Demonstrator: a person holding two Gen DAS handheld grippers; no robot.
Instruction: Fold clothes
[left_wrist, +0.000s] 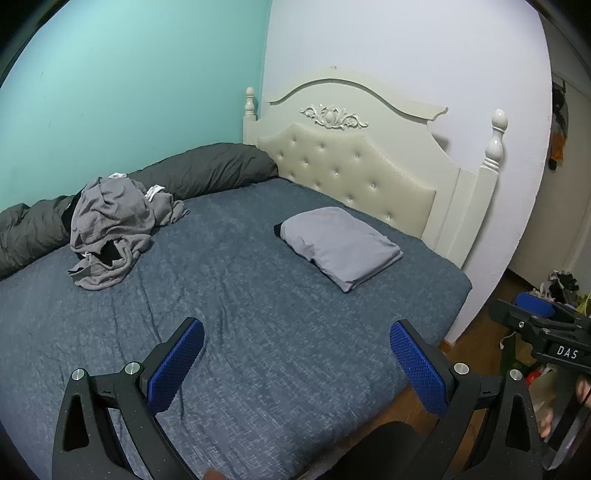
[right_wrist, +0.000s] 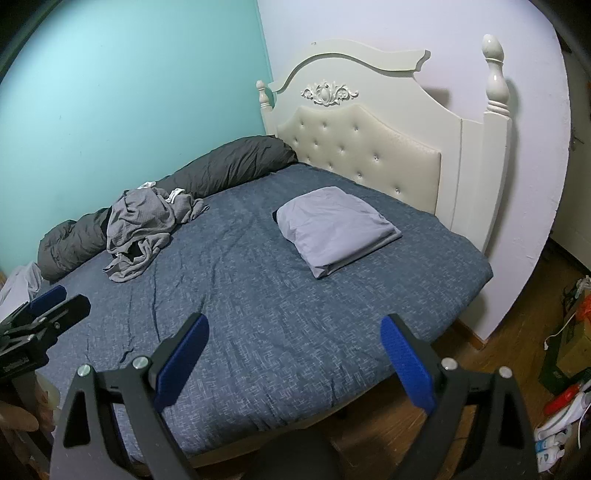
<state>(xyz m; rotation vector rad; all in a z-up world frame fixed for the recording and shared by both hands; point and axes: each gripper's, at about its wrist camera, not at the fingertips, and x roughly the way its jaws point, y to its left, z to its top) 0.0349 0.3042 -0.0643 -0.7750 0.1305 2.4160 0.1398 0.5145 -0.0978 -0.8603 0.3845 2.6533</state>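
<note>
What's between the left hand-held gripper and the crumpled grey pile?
Only bare blue bedspread between the left hand-held gripper and the crumpled grey pile, per left wrist view.

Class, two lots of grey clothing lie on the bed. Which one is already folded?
The light grey garment near the headboard: a flat, neat rectangle. The crumpled grey pile by the dark rolled duvet along the teal wall is unfolded.

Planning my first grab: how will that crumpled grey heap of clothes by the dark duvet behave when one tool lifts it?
The grey heap looks limp: its deep creases suggest it will sag and unfurl. It appears to be several tangled pieces, so one may drag others along. It probably weighs little and won't roll.
</note>
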